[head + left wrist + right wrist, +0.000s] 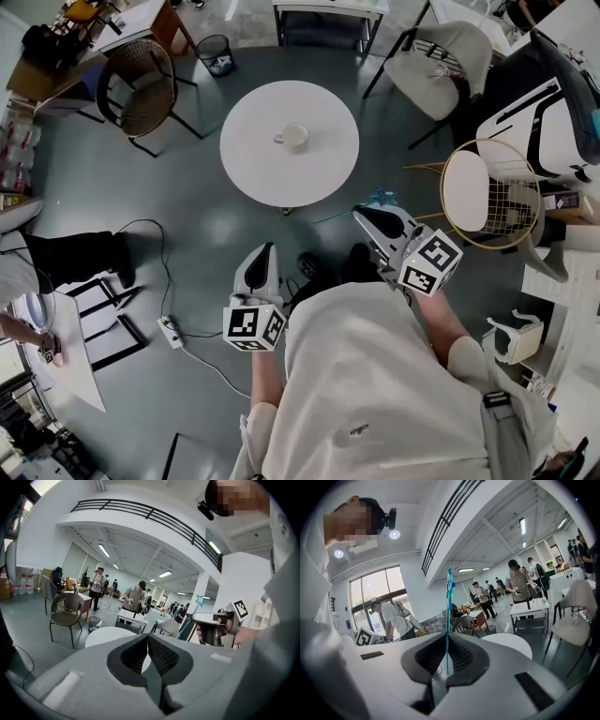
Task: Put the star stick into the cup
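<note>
Your right gripper (367, 214) pinching the blue star stick (449, 616) in its fingers, your left gripper (148, 641) with fingers pressed together, empty, the cup (294, 137) on the round white counter (253, 159), well apart from both.

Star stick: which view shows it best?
Right gripper view: the star stick runs up from between the shut fingers to its star. Head view shows only a teal tip; left gripper view, a small distant star.

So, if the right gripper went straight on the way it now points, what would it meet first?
Nothing close. The right gripper, shut on the thin teal star stick, points level over the round white table; the brown wicker chair far behind looks first in line, though depth is unclear.
</note>
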A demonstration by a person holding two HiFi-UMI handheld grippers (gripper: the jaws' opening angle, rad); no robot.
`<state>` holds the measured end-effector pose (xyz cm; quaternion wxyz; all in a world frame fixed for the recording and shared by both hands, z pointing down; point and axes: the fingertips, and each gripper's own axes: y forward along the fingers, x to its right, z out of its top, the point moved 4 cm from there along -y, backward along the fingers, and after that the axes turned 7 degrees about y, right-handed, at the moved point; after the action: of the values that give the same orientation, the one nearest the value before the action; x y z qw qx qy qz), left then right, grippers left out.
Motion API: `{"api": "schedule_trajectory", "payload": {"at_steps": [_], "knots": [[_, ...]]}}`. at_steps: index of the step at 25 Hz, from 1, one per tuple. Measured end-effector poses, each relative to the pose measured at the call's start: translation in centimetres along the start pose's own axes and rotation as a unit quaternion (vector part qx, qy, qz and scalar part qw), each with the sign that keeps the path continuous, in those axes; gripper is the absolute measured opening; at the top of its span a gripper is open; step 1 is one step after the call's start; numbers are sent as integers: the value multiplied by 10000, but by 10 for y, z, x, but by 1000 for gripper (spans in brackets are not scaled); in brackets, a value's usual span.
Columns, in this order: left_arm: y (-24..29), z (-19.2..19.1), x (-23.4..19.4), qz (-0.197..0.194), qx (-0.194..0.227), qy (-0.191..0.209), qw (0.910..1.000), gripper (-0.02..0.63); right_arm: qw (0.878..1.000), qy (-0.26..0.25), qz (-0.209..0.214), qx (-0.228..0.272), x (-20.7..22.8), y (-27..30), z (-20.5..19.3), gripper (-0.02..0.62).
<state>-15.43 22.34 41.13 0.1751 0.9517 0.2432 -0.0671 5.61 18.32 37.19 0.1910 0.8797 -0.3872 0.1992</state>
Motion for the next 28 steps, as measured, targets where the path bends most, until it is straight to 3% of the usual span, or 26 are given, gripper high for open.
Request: {"api": "schedule_trajectory", "payload": {"at_steps": [15,28], "knots": [[3,-7,-21,-166,-160,263,9994,11,9988,65,-425,-213,-1,5,-7,21],[22,4,-23,136,-272,495,9983,11,9995,3,-45,-319,18,38,8,21]]}}
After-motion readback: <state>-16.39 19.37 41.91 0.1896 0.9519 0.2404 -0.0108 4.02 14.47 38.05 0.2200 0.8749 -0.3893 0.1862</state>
